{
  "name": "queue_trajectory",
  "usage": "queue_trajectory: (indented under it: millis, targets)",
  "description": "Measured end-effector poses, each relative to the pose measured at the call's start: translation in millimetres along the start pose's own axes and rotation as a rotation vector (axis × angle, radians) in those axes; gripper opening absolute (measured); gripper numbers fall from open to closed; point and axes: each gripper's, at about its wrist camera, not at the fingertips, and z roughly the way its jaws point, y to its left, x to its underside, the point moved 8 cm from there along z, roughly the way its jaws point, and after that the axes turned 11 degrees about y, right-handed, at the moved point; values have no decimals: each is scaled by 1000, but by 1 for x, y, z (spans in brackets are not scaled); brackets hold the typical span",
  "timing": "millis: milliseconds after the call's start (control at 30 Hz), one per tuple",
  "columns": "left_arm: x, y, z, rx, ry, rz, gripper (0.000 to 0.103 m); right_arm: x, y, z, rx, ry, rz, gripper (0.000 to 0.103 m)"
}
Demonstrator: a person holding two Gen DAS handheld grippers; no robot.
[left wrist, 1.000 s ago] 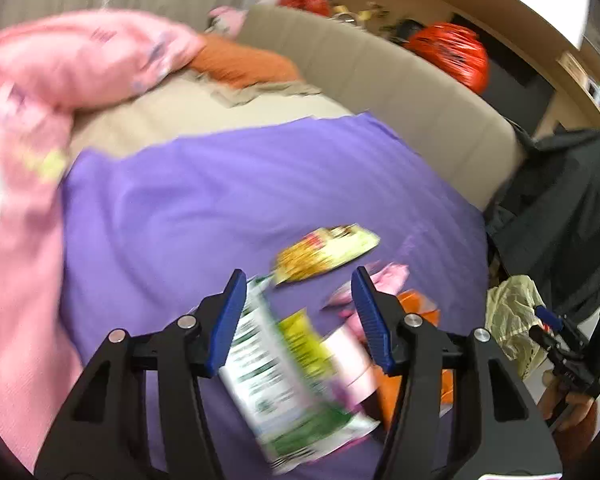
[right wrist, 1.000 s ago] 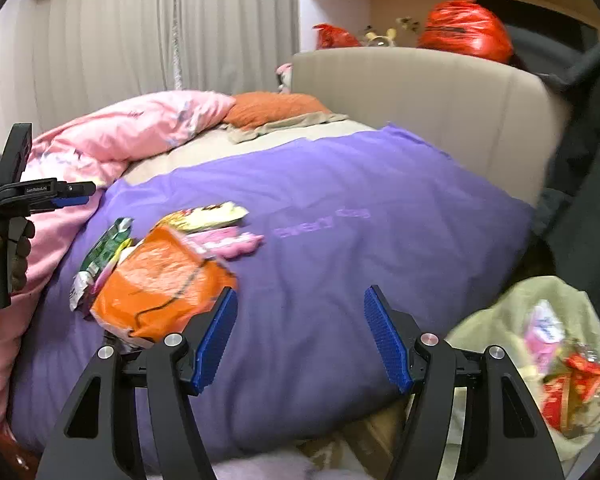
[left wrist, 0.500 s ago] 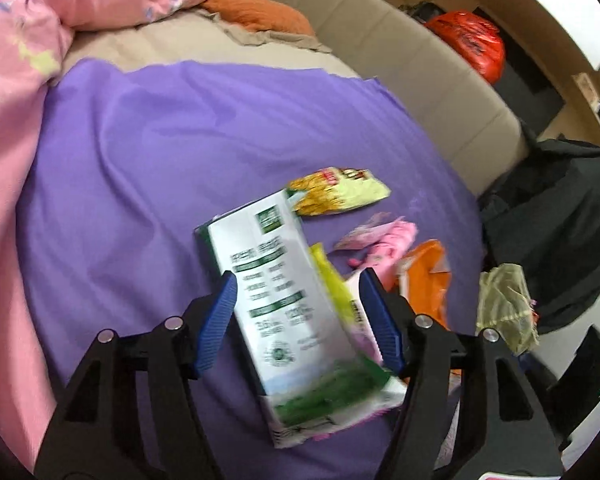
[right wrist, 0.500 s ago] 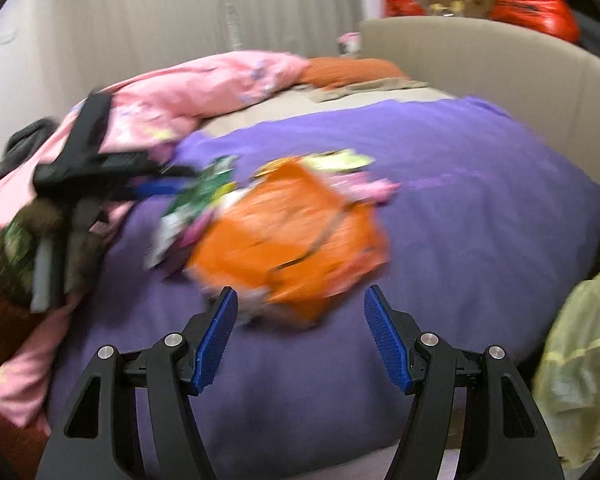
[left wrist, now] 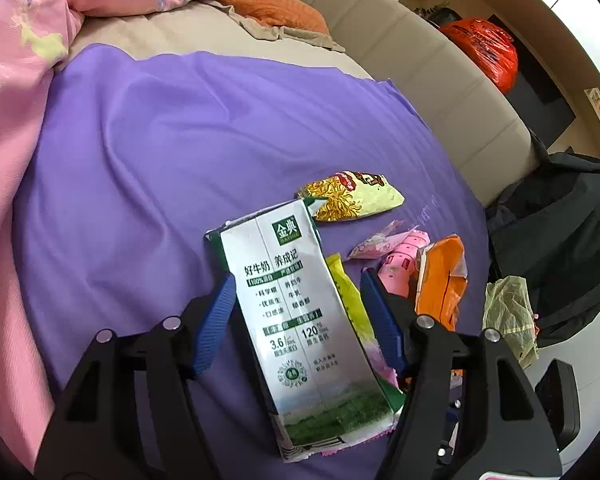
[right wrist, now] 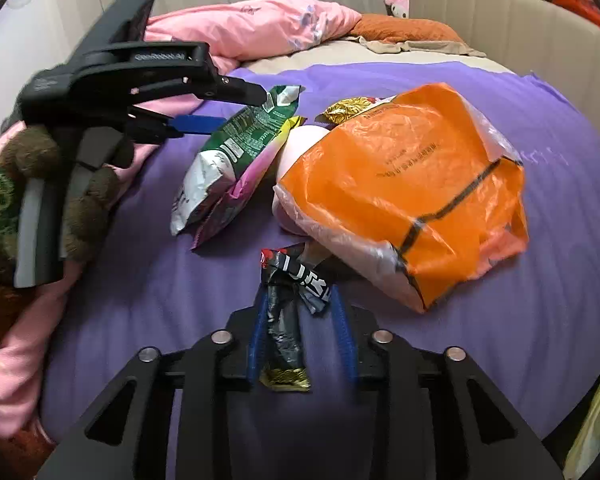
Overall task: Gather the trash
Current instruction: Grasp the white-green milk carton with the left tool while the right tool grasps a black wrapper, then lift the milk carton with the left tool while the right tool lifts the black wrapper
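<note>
On a purple sheet [left wrist: 148,168] bordered upper left by a pink quilt [left wrist: 16,80], most trash still waits: the left gripper [left wrist: 296,316], jaws spread wide, straddles a flattened milk carton [left wrist: 296,320] without clamping it, while a yellow noodle packet [left wrist: 348,196] and orange bag [right wrist: 412,184] lie right of centre. Lower centre in the right view, the right gripper [right wrist: 300,336] is closing around a crumpled black wrapper [right wrist: 288,300]. Open bedding lies beyond; the headboard [left wrist: 440,80] bounds the right.

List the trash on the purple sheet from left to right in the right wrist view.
Green and white milk carton → black wrapper between the closing right gripper jaws → orange plastic bag.
</note>
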Motion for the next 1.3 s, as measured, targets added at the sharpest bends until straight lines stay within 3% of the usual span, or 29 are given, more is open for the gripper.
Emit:
queue_trajectory:
  millis: [233,367,467,533,667,867,1067,1300]
  targets:
    - [-23,11,12,-28,11,-70,61,18,1,-33,27,-60,4,23]
    - [-21,13,23,-111,66,-38,62,30,-1,-35,42,-56,-2,22]
    - [-6,14,34,-75,160,-68,61,37,-3,-39,28,-60,7,23]
    - [0,16,33,-58,175,-85,53,36,-3,-41,29,-68,5,23]
    - [-2,5,5,-33,88,-61,52,36,-6,-51,41,-95,7,23]
    - [-4,-57,-59,-46,-122,137,50,41,-16,-71,50,-144,39,23]
    - [11,-110,-90,-120,-261,284,50,42,-14,-94,68,-203,32,22]
    - [28,-157,-104,-122,-321,381,50,38,-35,-129,117,-289,63,17]
